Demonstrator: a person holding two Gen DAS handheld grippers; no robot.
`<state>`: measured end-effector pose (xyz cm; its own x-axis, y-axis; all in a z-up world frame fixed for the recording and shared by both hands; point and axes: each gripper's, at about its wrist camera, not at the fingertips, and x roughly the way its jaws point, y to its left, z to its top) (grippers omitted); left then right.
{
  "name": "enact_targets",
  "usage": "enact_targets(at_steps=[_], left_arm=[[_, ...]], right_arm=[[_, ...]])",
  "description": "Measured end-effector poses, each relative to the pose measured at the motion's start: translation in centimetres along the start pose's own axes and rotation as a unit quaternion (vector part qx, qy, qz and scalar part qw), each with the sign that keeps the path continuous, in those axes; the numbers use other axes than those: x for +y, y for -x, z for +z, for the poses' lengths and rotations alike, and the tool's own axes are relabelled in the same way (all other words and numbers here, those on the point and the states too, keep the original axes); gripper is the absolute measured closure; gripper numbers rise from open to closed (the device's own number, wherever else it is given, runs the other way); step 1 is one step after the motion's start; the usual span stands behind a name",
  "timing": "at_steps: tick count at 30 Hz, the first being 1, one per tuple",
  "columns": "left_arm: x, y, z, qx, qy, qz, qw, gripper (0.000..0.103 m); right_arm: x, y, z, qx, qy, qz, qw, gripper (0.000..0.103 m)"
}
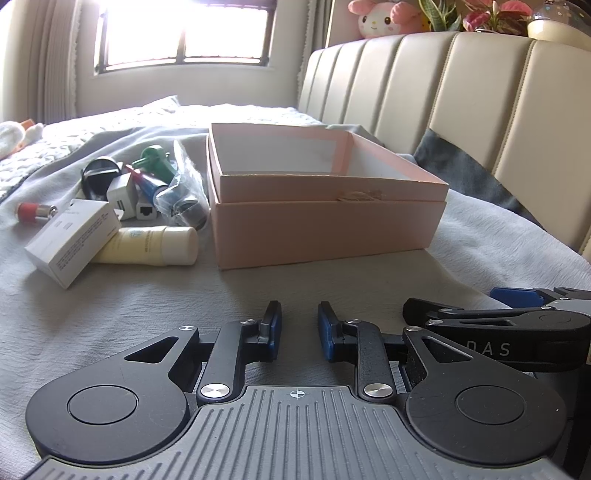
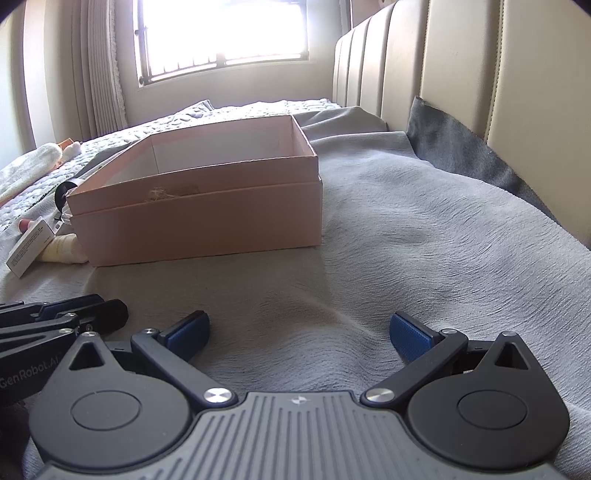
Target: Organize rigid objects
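Note:
An open pink box [image 1: 325,225] sits on the grey blanket; it also shows in the right wrist view [image 2: 195,225] and looks empty. Left of it lies a pile: a white carton [image 1: 74,240], a cream tube [image 1: 147,245], a white adapter [image 1: 123,195], a green part [image 1: 153,157], a bagged dark item [image 1: 184,206] and a red-capped cylinder [image 1: 33,212]. My left gripper [image 1: 299,325] rests low on the blanket in front of the box, its jaws a narrow gap apart and empty. My right gripper [image 2: 299,332] is wide open and empty, beside the left one.
A cream padded headboard [image 1: 461,110] runs along the right. A pink plush toy [image 1: 384,16] and plants sit on top of it. A bright window [image 1: 184,33] is behind. A dark grey cloth [image 2: 461,147] lies by the headboard.

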<state>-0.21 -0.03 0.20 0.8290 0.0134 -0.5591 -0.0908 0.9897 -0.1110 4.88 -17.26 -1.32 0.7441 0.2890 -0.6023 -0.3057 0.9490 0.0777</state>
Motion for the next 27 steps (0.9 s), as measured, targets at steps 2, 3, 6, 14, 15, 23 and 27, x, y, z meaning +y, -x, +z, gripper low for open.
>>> enact_targets(at_steps=[2,3,6,14,15,23,27], left_arm=[[-0.02,-0.02,0.0,0.0,0.0,0.0,1.0,0.076],[-0.04,-0.04,0.01,0.0,-0.001,0.0,1.0,0.077],[-0.02,-0.04,-0.02,0.0,-0.001,0.0,1.0,0.077],[0.05,-0.12,-0.08,0.0,-0.002,0.001,1.0,0.076],[0.06,-0.15,-0.14,-0.001,-0.002,0.002,1.0,0.076],[0.04,-0.2,-0.21,-0.001,-0.004,0.002,1.0,0.076],[0.1,-0.22,-0.21,-0.001,-0.003,0.002,1.0,0.076]], right_arm=[[-0.02,0.0,-0.03,-0.001,0.0,0.0,1.0,0.0],[-0.05,0.05,-0.11,-0.003,-0.002,0.002,1.0,0.0],[-0.3,0.17,-0.17,-0.006,-0.008,0.006,1.0,0.0],[-0.29,0.23,-0.13,-0.006,-0.008,0.005,1.0,0.0],[-0.35,0.22,-0.14,-0.006,-0.009,0.007,1.0,0.0],[-0.4,0.12,-0.15,-0.004,-0.01,0.008,1.0,0.0],[-0.21,0.05,-0.1,-0.003,-0.006,0.004,1.0,0.0]])
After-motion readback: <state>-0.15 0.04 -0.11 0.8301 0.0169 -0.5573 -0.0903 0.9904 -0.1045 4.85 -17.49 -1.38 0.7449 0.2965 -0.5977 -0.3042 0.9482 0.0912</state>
